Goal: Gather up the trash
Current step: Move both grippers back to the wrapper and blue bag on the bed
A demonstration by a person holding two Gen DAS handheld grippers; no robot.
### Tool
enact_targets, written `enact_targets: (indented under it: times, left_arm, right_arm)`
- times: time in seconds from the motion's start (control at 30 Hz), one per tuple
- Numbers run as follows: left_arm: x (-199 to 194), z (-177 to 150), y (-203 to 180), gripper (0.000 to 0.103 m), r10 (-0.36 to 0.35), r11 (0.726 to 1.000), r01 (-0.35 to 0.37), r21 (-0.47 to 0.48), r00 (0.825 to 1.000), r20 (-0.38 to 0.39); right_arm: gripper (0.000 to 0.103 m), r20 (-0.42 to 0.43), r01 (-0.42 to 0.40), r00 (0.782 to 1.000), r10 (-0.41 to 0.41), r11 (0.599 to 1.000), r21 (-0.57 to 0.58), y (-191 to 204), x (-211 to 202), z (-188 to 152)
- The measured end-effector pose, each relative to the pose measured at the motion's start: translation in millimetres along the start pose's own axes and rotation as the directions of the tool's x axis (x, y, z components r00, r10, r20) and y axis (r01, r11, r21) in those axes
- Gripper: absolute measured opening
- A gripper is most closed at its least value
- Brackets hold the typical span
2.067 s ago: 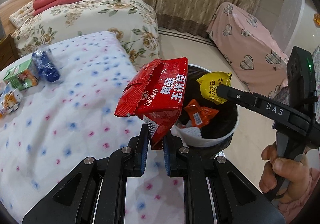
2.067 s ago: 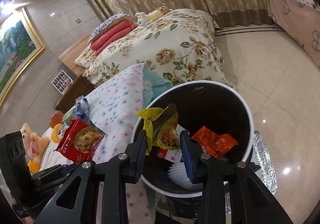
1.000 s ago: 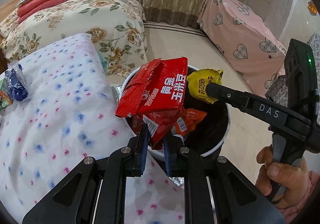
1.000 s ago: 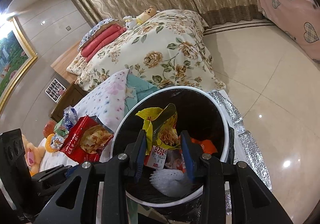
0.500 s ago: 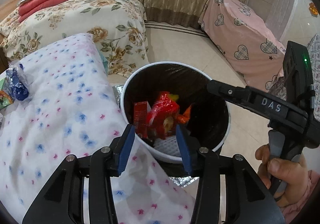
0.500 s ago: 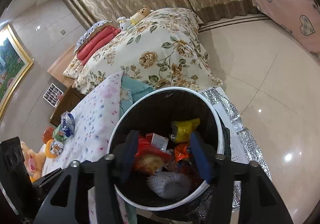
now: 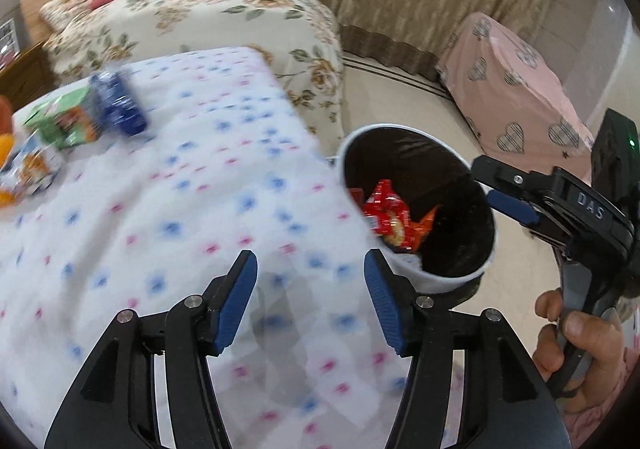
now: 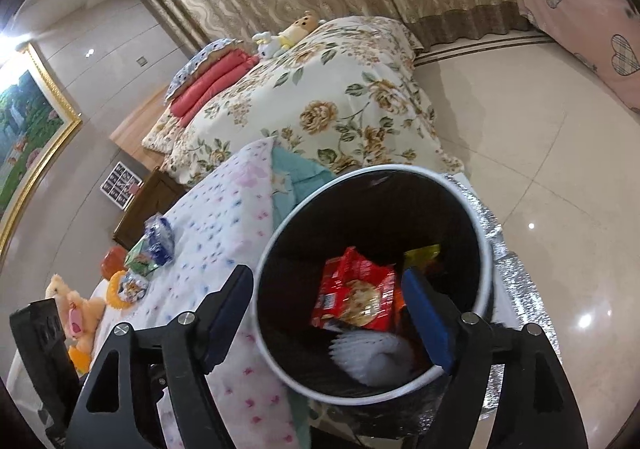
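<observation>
Trash lay inside the round white-rimmed bin with a black liner (image 8: 482, 245): a red snack packet (image 8: 354, 291), a yellow wrapper (image 8: 420, 252) and an orange one (image 7: 427, 220) beside it, over something white and ribbed. Both claws gaped wide with nothing between their blue pads. The left gripper (image 7: 310, 299) hung over the flower-dotted white bedspread (image 7: 160, 209), just beside the bin; the right gripper (image 8: 328, 313) hung above the bin's mouth. A blue wrapper (image 7: 118, 109) and a green carton (image 7: 60, 123) sat farther up the spread, well apart from the bin.

Left tongs (image 7: 310, 299) spread wide, empty, over dotted bedspread (image 7: 168, 205); red wrapper (image 7: 386, 211) inside bin (image 7: 452, 277).
</observation>
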State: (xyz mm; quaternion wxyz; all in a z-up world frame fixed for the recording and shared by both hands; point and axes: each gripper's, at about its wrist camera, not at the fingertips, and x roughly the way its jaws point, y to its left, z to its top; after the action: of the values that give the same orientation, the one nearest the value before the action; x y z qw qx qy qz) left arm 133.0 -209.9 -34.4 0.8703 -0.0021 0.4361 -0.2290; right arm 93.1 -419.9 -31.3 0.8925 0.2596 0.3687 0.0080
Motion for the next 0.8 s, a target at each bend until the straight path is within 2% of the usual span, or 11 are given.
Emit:
enact_targets:
  times: [0.33, 0.8]
  left_arm:
    - [-25.8, -21.3, 61.1, 0.058, 0.073, 0.989, -0.069, -0.129, 0.997, 0.029]
    - [-54.7, -46.5, 131.0, 0.060, 0.160, 0.950, -0.141, -0.278, 0.986, 0.045]
  right_arm:
    - [0.080, -0.066, -0.066, 0.996, 0.061, 0.994, -0.082, 51.9, 21.0, -19.0]
    - [0.081, -0.135, -0.141, 0.984, 0.117, 0.972, -0.185, 118.1, 50.4, -37.5]
